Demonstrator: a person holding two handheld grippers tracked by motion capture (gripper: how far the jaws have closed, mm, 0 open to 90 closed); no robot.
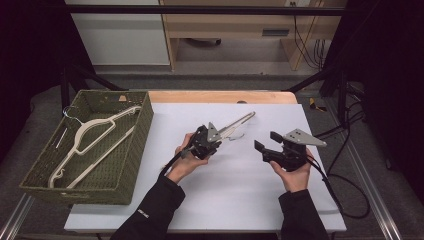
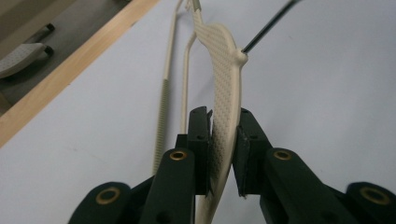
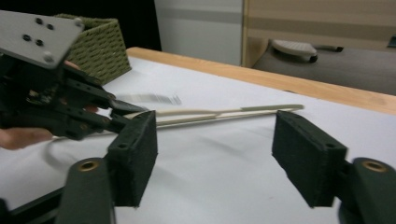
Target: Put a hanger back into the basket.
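Left gripper clamped on the cream hanger, table centre, hanger running out toward 2 o'clock. Right gripper at 3 o'clock of it, jaws apart, nothing between them. Green woven basket at 9 o'clock holds a second hanger. Held hanger's hook blurred in the right gripper view, its tip cropped in the left gripper view.

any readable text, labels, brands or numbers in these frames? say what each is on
None can be read.
Left sleeve: a small pale mark, too small to read.
Cabinet behind the table: a dark plate, no legible characters.
Hanger, basket, left gripper, right gripper: no print visible.
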